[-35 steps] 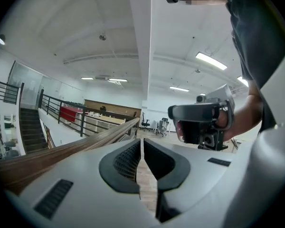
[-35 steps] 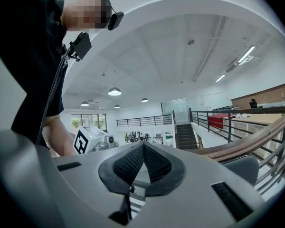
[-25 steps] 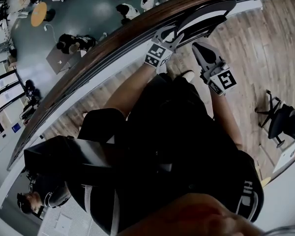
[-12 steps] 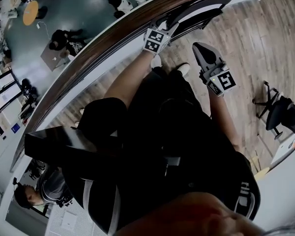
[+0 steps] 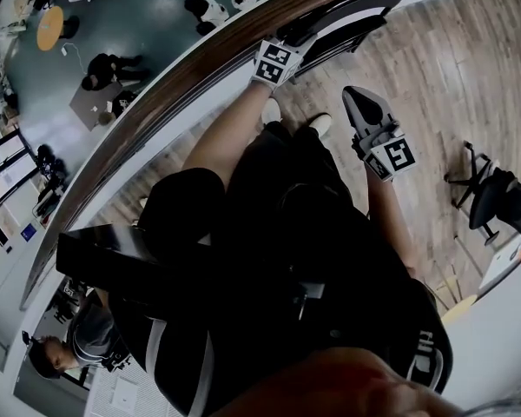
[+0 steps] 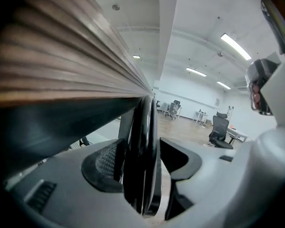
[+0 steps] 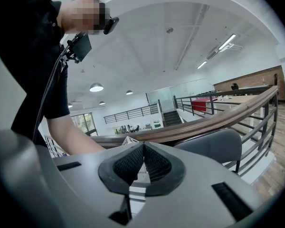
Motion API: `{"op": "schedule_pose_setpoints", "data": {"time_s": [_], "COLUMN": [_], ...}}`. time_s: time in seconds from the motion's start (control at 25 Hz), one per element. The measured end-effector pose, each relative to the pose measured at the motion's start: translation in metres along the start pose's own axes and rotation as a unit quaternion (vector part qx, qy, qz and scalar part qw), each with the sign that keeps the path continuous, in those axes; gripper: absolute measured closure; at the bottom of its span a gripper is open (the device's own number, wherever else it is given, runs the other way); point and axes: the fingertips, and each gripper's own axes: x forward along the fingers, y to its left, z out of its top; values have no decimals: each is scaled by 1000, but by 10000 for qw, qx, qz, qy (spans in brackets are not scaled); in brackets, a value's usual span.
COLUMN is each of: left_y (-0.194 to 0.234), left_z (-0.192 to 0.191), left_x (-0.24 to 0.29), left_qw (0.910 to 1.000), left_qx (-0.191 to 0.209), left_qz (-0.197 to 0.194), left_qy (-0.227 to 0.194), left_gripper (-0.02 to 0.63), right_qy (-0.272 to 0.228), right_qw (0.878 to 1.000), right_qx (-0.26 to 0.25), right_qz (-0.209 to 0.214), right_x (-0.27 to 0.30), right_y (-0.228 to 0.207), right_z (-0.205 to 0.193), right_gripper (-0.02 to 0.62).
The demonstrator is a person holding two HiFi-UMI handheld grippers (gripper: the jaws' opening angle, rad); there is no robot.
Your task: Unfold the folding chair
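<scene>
The folded black chair [image 5: 352, 16] leans against the railing at the top of the head view. My left gripper [image 5: 295, 43] reaches to its near end. In the left gripper view the chair's thin dark edge [image 6: 143, 127] stands upright between the jaws of the left gripper [image 6: 143, 161], which are opening; a gap shows beside the right pad [image 6: 183, 158]. My right gripper [image 5: 358, 101] hovers over the wooden floor to the right of the chair, shut and empty. Its pads [image 7: 154, 163] meet, and the chair's grey panel [image 7: 213, 146] lies beyond them.
A curved wooden handrail [image 5: 156, 102] with metal bars runs diagonally beside the chair; past it is a drop to a lower floor with people and tables. A black office chair [image 5: 499, 207] stands at the right. The person's shoes [image 5: 321, 124] are near the chair's foot.
The left gripper has moved up the picture along the folded chair toward the handrail. The right gripper has drifted a little down the picture, still shut.
</scene>
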Motion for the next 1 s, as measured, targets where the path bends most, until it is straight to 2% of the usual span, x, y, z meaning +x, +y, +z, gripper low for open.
{"op": "schedule_pose_setpoints", "data": {"time_s": [0.08, 0.12, 0.2, 0.6, 0.76, 0.88, 1.0], "left_y": [1, 1, 0, -29, -50, -64, -79], "left_z": [0, 1, 2, -2, -4, -7, -6], "left_x": [4, 5, 5, -3, -5, -12, -16], "left_qw": [10000, 10000, 9998, 9985, 9977, 9969, 9958], "left_qx": [0, 49, 200, 432, 527, 602, 683], "left_qz": [-11, -36, -82, -310, -414, -487, -571], "left_qy": [-3, -19, -34, 96, 92, 161, 205], "left_gripper": [392, 435, 462, 489, 494, 499, 503], "right_qy": [123, 120, -32, 22, 109, 253, 332], "right_qw": [9999, 9999, 9999, 9989, 9945, 9861, 9760], "right_qx": [12, 31, 104, 297, 603, 1024, 1537], "right_qz": [-89, -101, -61, -364, -847, -1282, -1507], "right_x": [-3, -3, -3, -16, -23, -28, -30], "right_y": [-3, -3, -2, -11, -31, -48, -65], "right_z": [-6, -6, -1, -13, -28, -49, -74], "right_gripper": [588, 588, 588, 588, 588, 588, 586]}}
